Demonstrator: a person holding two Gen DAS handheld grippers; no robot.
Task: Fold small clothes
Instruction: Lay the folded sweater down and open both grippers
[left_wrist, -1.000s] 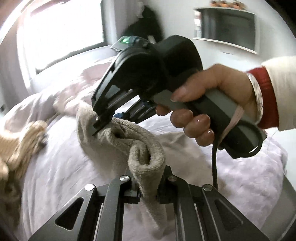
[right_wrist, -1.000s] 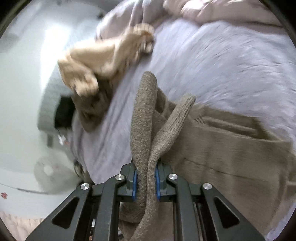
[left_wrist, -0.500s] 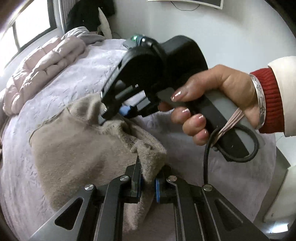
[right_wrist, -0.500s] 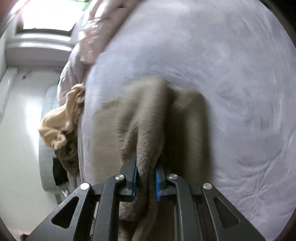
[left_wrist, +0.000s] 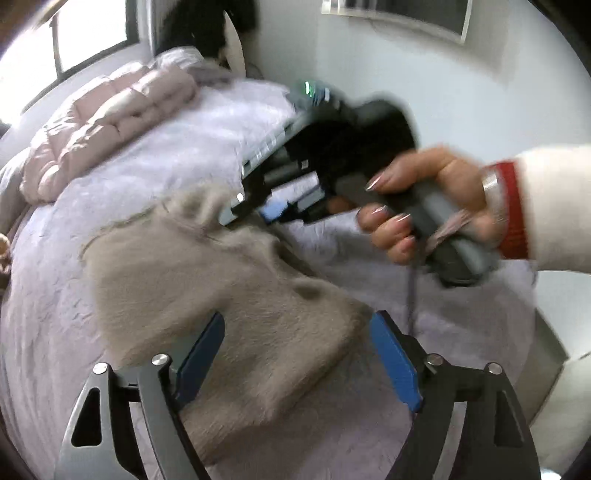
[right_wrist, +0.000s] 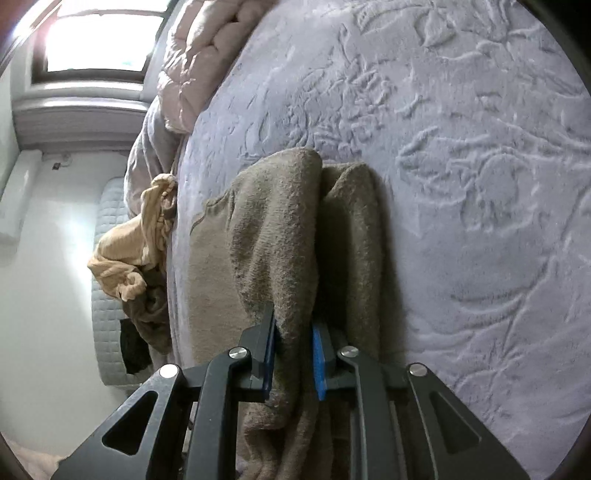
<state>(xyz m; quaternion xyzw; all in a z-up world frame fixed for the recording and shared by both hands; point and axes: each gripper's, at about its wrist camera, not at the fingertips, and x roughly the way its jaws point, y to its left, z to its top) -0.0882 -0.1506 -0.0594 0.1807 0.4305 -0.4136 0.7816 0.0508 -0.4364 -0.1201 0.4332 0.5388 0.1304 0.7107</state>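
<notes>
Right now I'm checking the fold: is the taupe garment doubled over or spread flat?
Doubled over: the taupe garment shows two stacked rounded layers on the bedspread.

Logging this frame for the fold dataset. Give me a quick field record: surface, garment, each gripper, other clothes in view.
surface: lilac embossed bedspread
garment: taupe fleece piece, lying on the bedspread, one edge bunched into two ridges
left gripper: jaws opening, wide apart, garment corner lying between the pads, not pinched
right gripper: jaws opening, a fold of the garment between the pads and touching them
right hand: on the right gripper's handle, red cuff under a white sleeve
other clothes: tan pile at the bed's edge; pink quilted jacket at the far end
</notes>
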